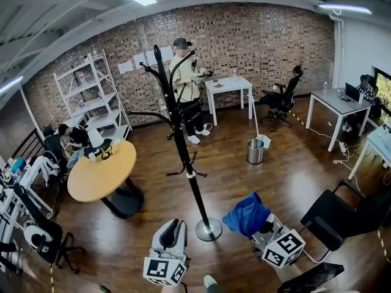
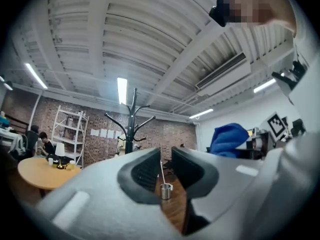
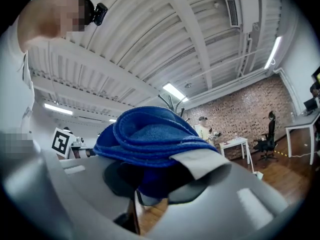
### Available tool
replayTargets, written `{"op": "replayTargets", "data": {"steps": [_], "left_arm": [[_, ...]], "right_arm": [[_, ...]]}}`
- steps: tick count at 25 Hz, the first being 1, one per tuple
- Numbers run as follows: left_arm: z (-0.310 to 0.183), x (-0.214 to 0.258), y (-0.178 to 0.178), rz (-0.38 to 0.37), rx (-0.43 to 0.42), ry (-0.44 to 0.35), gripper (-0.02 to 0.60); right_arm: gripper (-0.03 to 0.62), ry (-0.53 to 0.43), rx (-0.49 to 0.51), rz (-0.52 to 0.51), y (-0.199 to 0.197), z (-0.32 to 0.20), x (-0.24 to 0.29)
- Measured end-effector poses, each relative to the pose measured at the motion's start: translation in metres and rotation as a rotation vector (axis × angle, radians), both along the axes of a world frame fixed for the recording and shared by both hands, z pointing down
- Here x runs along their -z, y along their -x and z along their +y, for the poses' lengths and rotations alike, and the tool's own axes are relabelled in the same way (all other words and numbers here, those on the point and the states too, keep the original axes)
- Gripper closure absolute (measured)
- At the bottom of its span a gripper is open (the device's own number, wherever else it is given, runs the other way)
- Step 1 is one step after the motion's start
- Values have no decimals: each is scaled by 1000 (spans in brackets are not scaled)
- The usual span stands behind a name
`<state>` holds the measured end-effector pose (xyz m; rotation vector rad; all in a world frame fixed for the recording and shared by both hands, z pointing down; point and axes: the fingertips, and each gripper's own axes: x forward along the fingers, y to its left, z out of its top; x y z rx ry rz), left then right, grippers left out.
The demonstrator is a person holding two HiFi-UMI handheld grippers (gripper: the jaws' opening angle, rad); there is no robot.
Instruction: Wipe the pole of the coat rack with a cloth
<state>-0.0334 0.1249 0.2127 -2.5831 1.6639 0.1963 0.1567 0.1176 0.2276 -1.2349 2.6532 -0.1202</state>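
While head view shows pole [image 1: 190, 176] upright, bare floor [image 1: 244, 185] around base [image 1: 208, 229], gripper views add: right claw [image 3: 160, 184] clamps blue cloth [image 3: 150, 139], left claw [image 2: 166, 166] slightly apart, empty

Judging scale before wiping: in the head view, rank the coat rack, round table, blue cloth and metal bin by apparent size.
1. Coat rack, largest by height, though thin.
2. Round table, broader in area.
3. Blue cloth, enlarged by nearness to the camera.
4. Metal bin.
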Motion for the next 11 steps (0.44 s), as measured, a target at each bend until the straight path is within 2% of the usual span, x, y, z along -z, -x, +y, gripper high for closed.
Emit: {"op": "replayTargets", "data": {"steps": [6, 11], "left_arm": [[39, 3, -18, -16, 11, -17, 514], [61, 3, -37, -26, 9, -23, 514]], "right_arm": [[490, -8, 19, 17, -14, 41, 5], [490, -2, -3, 18, -35, 61, 2]]}}
